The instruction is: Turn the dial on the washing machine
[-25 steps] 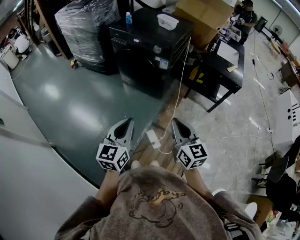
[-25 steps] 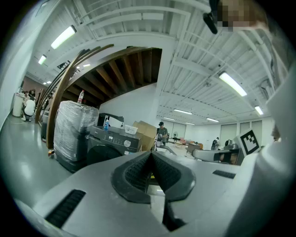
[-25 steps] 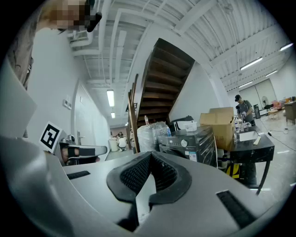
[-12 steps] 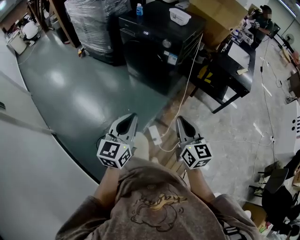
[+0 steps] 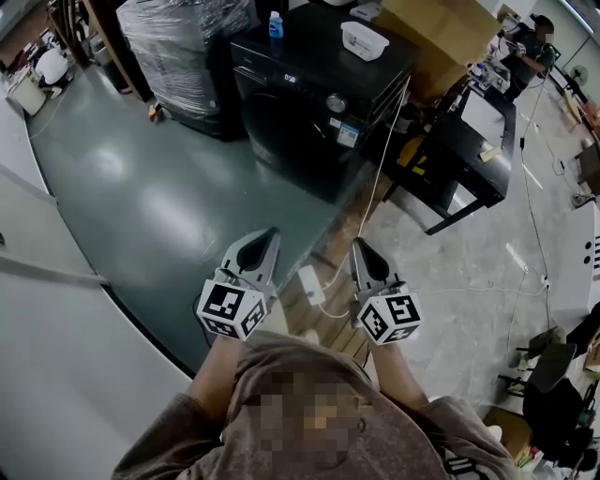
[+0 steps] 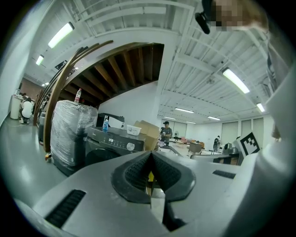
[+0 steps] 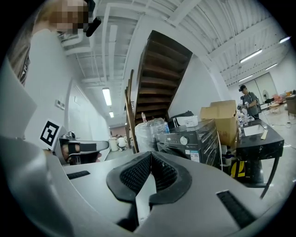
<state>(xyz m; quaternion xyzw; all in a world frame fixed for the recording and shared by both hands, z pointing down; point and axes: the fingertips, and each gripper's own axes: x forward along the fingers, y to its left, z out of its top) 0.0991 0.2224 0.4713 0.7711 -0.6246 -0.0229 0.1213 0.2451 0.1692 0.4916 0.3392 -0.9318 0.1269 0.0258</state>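
A black front-loading washing machine (image 5: 309,103) stands far ahead across the floor, and its round silver dial (image 5: 337,102) sits on the upper front panel. The machine shows small in the left gripper view (image 6: 111,143) and in the right gripper view (image 7: 189,141), where the dial (image 7: 183,140) is a pale disc. My left gripper (image 5: 270,234) and right gripper (image 5: 358,246) are held close to the person's body, both shut with nothing between the jaws. Both are well short of the machine.
On the machine's top stand a blue bottle (image 5: 276,24) and a white tub (image 5: 364,39). A plastic-wrapped pallet (image 5: 178,47) is at its left, a cardboard box (image 5: 441,28) and a black desk (image 5: 469,141) at its right. A white cable (image 5: 370,216) and power strip (image 5: 310,283) lie on the floor. A person (image 5: 531,47) stands far back.
The view has moved a little toward the machine and shifted, so the washer now sits slightly nearer and more central. Both grippers stay shut in the same pose.
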